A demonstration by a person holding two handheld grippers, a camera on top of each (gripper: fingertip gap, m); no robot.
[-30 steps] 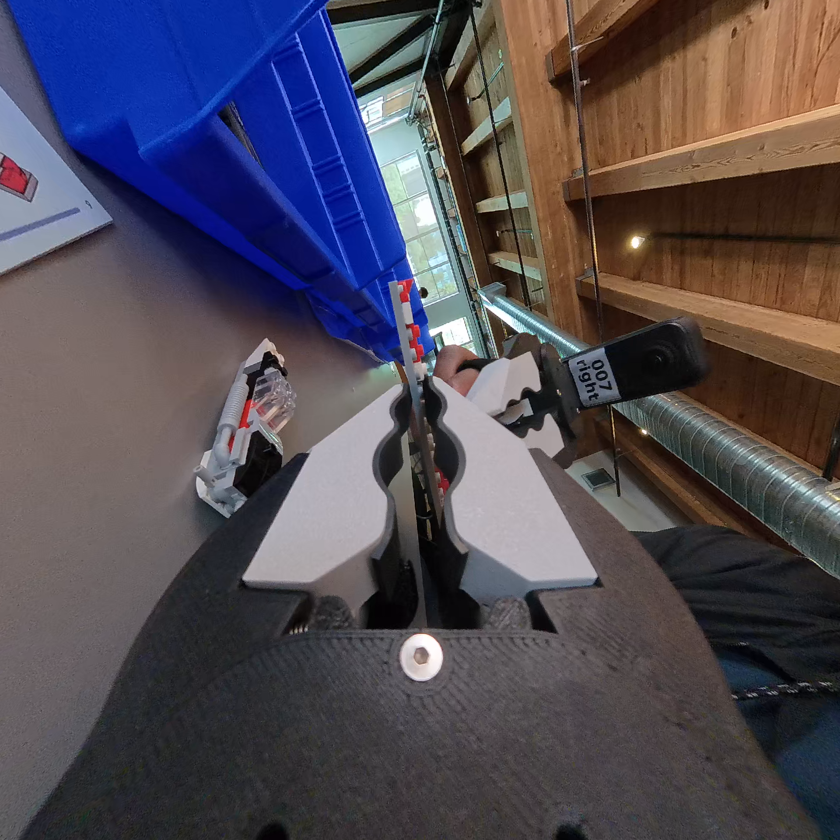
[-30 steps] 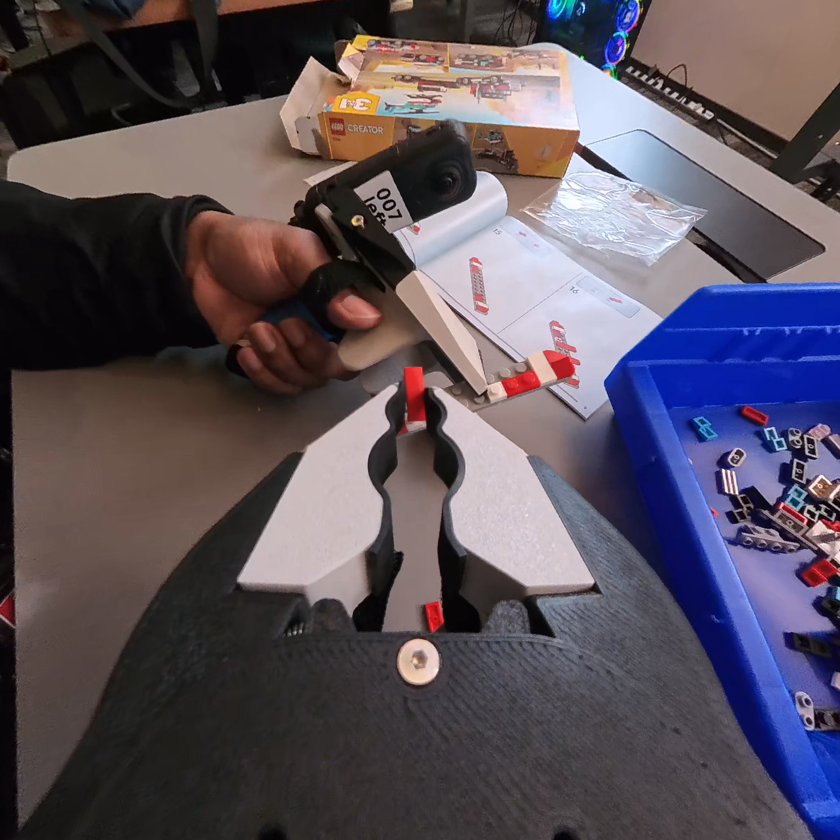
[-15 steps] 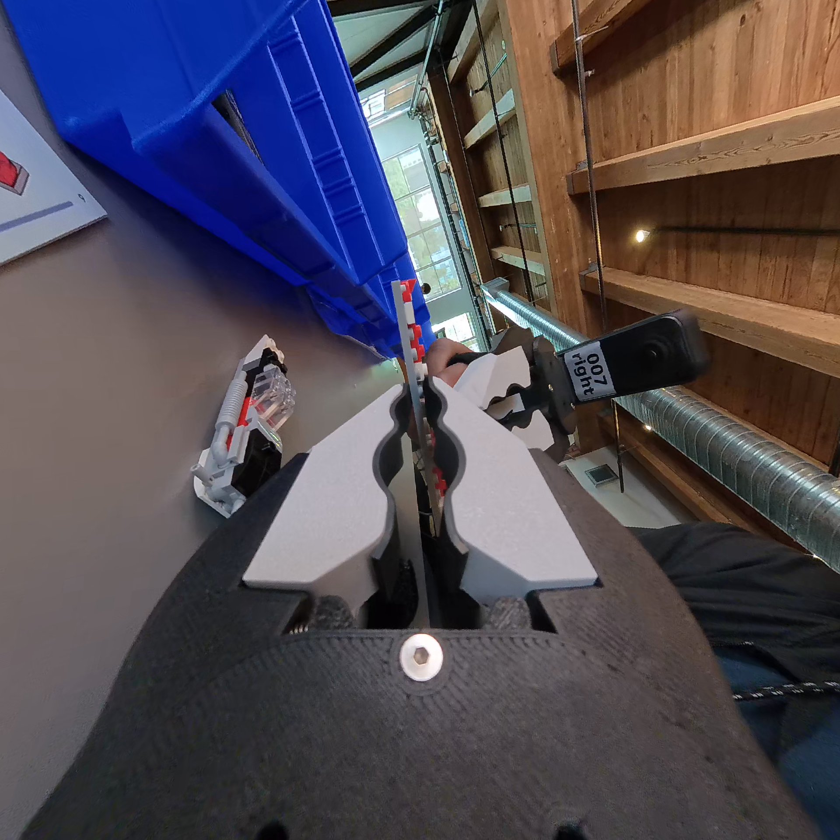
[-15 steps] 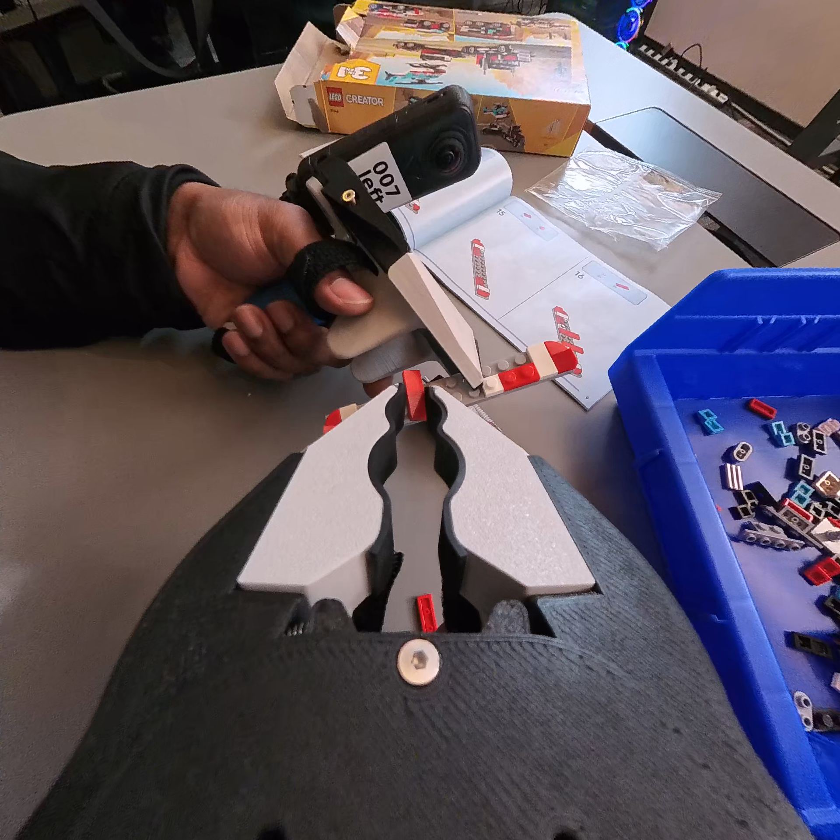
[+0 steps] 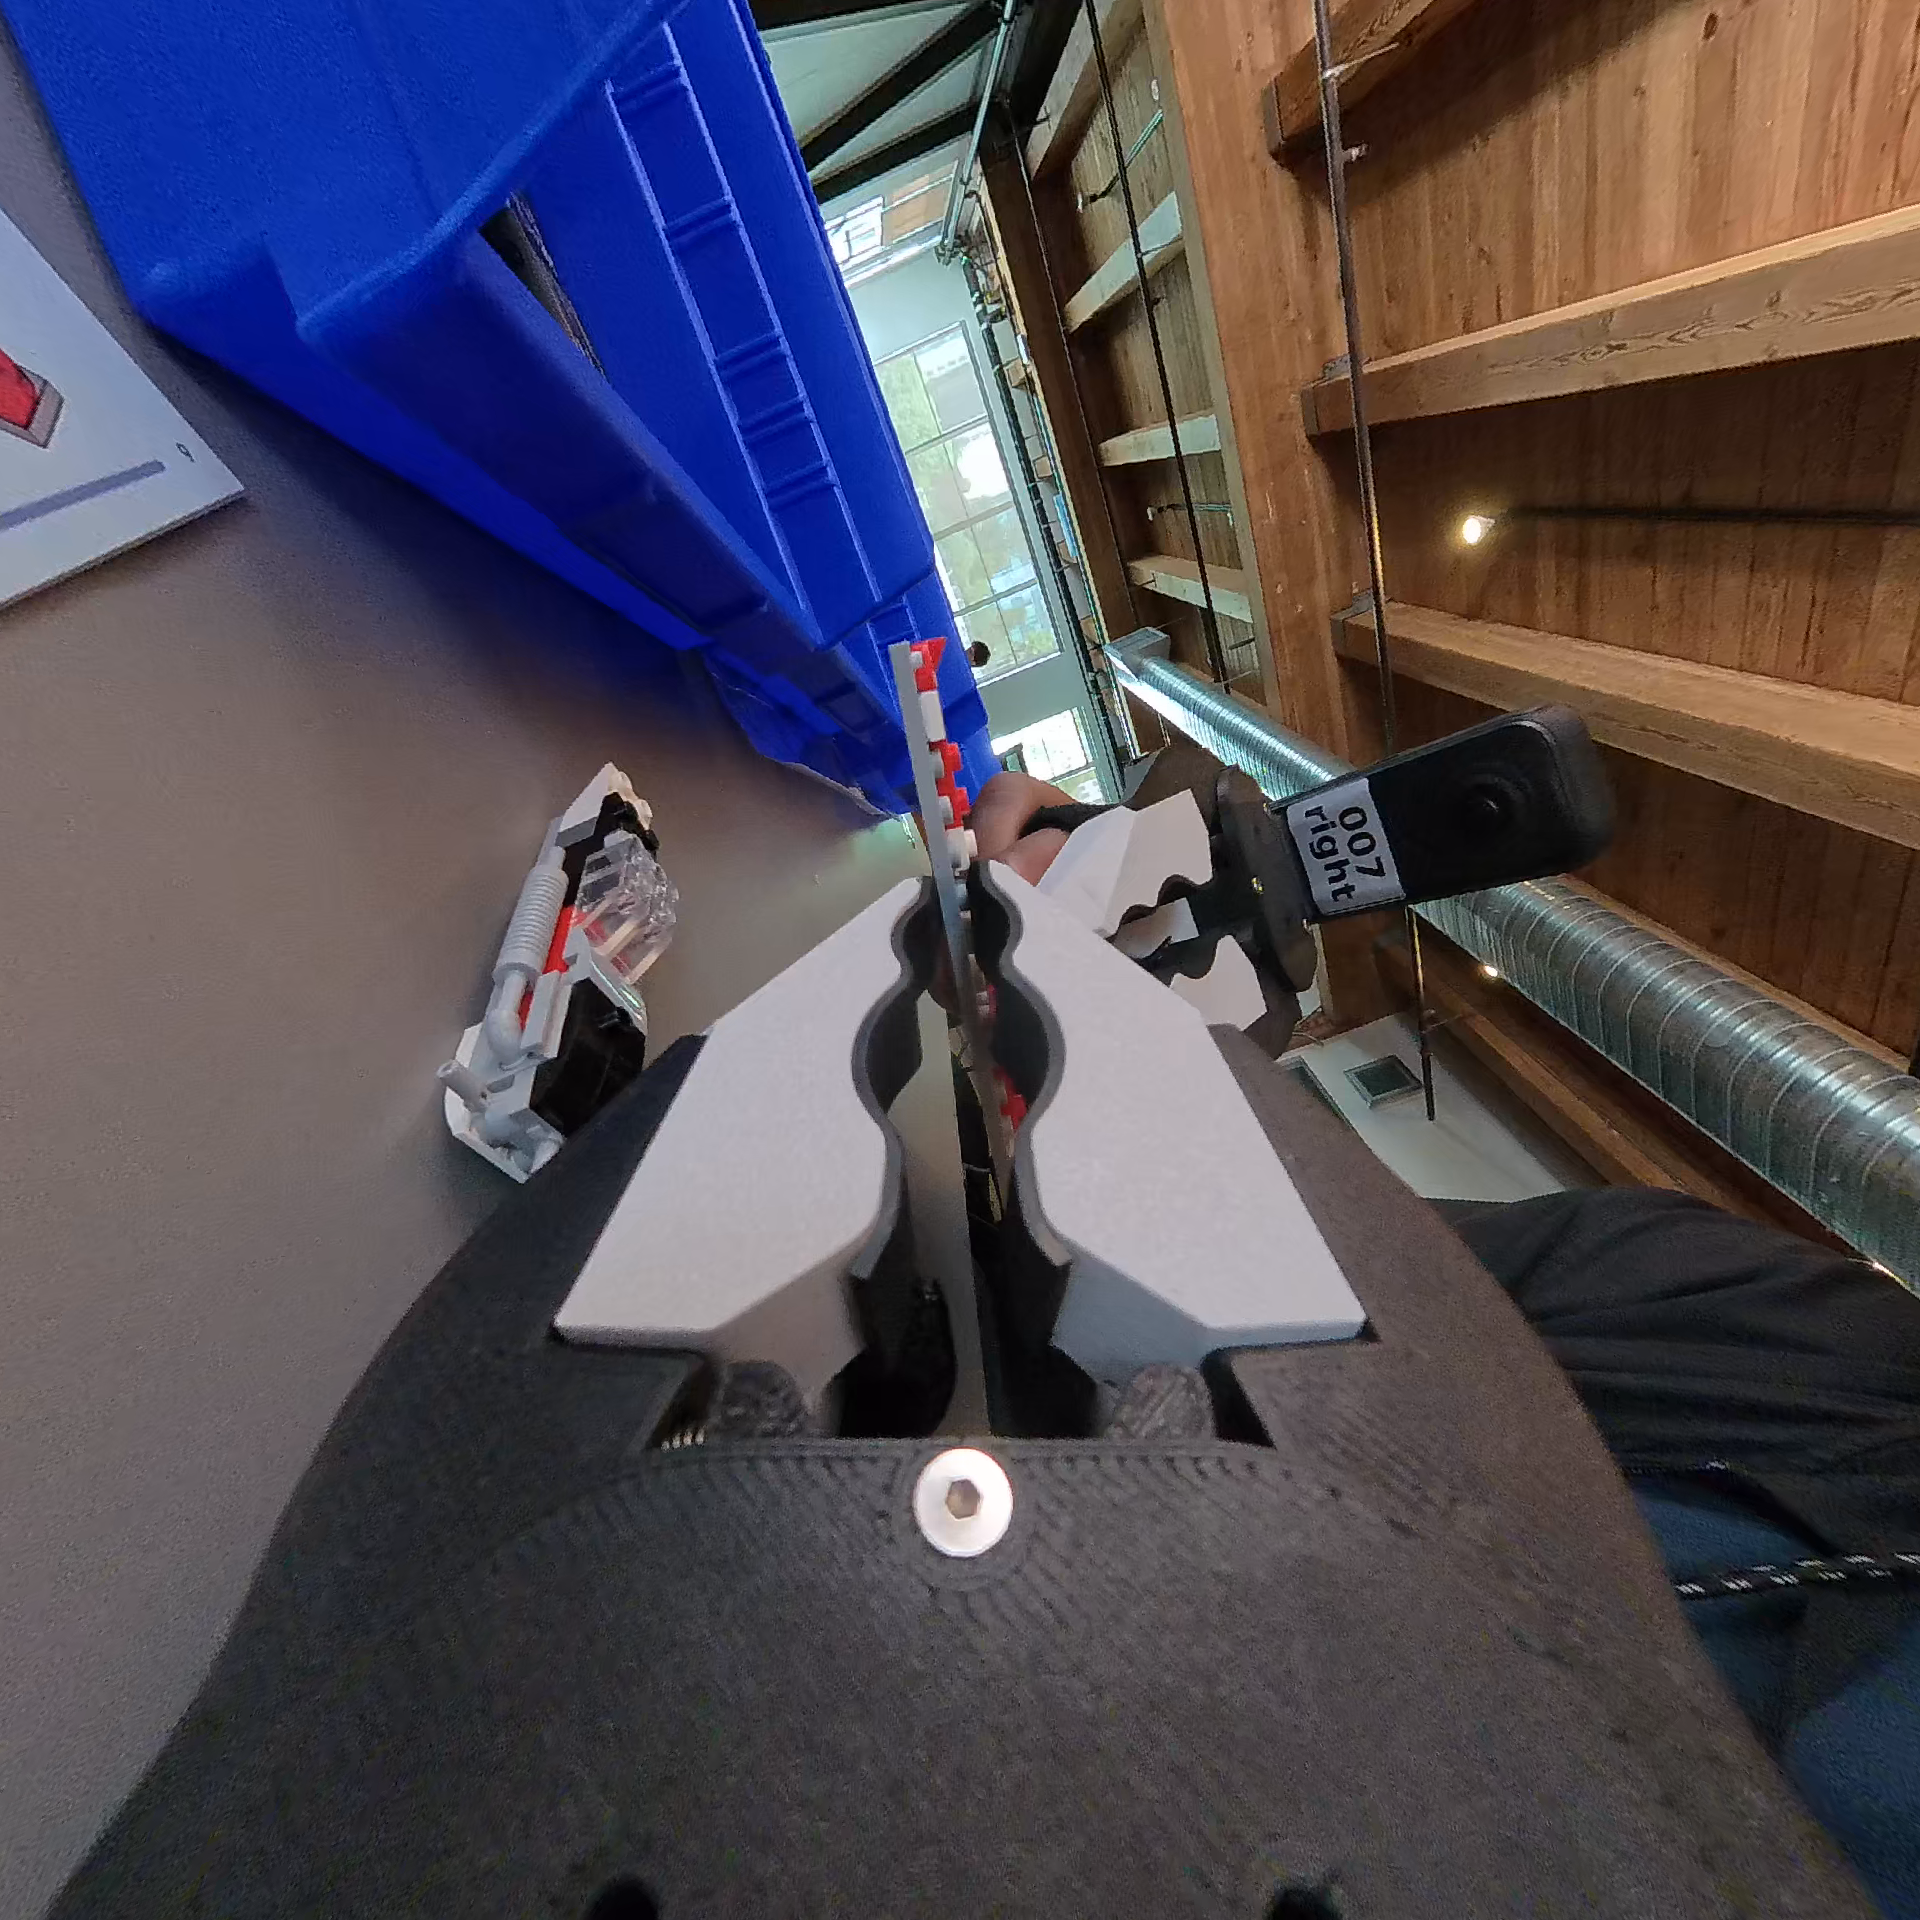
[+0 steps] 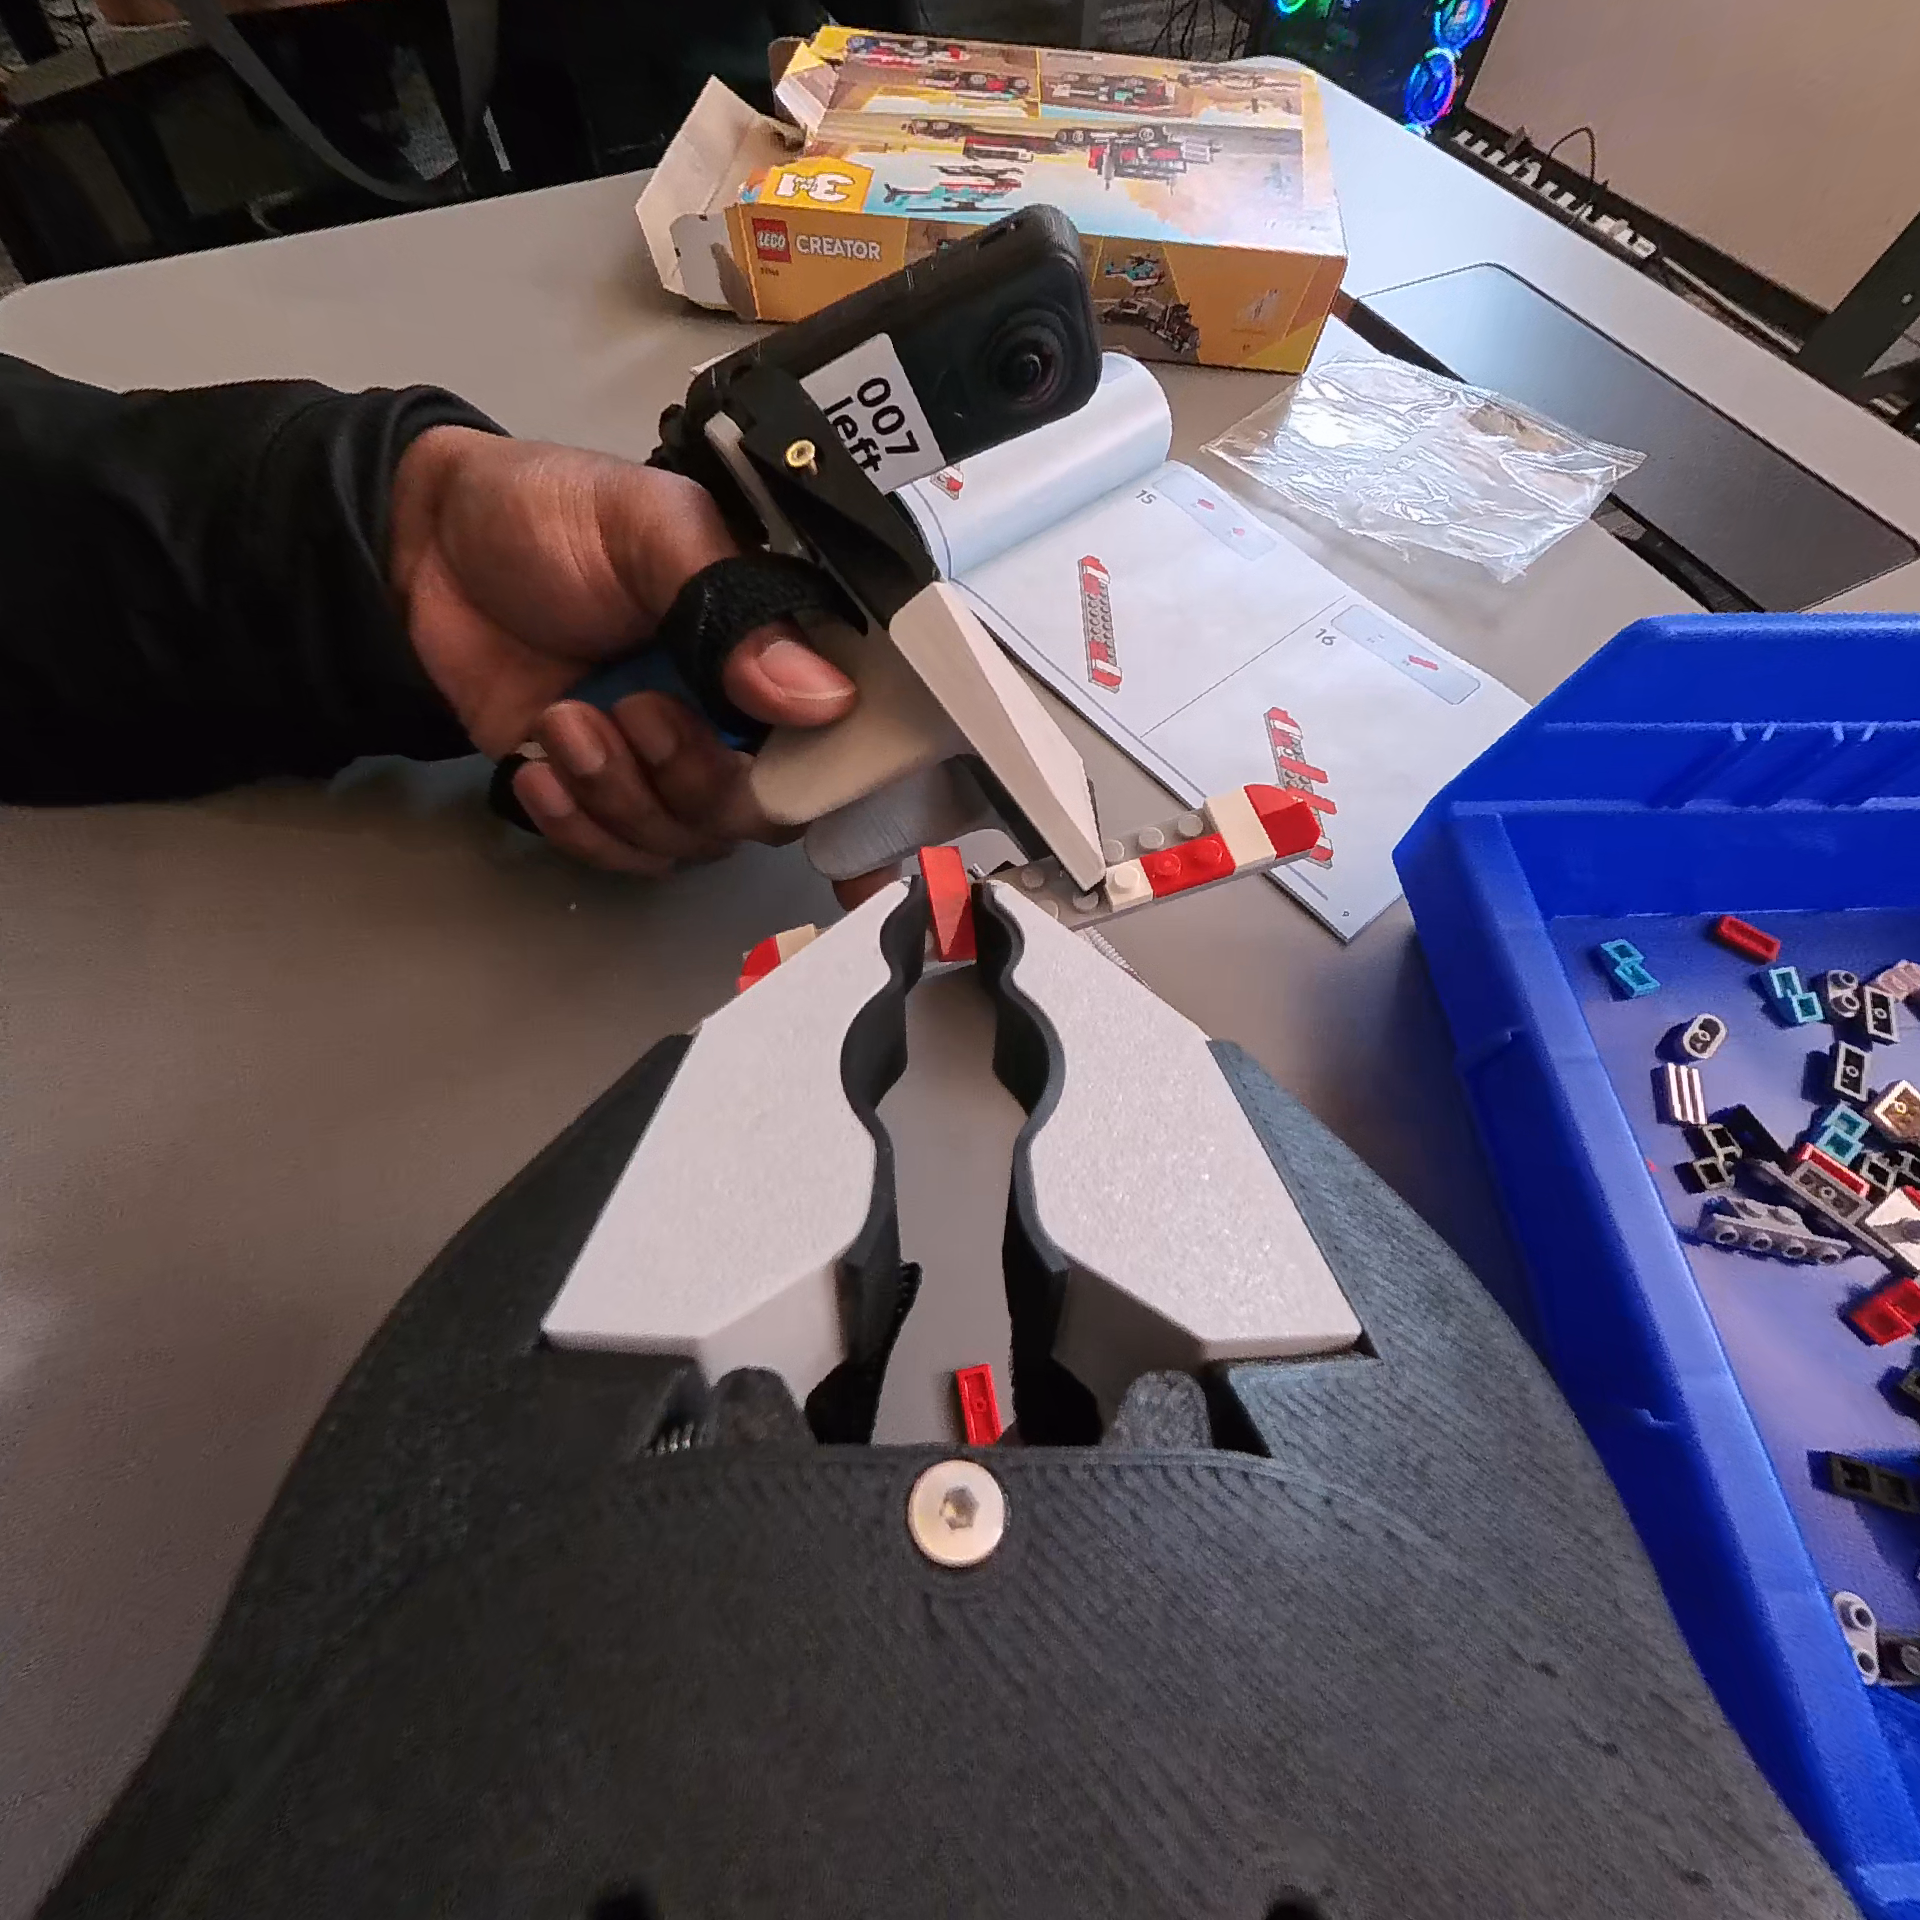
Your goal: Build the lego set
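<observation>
Since a second ago the right gripper (image 6: 948, 902) has closed in on the left gripper (image 5: 948, 894), bringing its red brick (image 6: 945, 902) almost to the plate (image 6: 1164, 868). Right fingers (image 6: 748, 1143) are pressed on that brick, which stands upright between the very tips. Down in the gap near their base, a small red tile (image 6: 977, 1405) shows on the table (image 6: 260, 1039). Just past the tips, the left gripper pinches the long grey plate edge-on; its far end, carrying red and white bricks, sticks out to the right of the left fingers (image 6: 997, 717). Left of the left fingers lies a small grey-and-black build (image 5: 561, 987). Farther off, beyond the plate, lies the open booklet (image 6: 1226, 623), then a clear bag (image 6: 1423, 457) and the box (image 6: 1039, 197). Right of the right fingers sits the blue bin (image 6: 1507, 1091) of loose pieces.
</observation>
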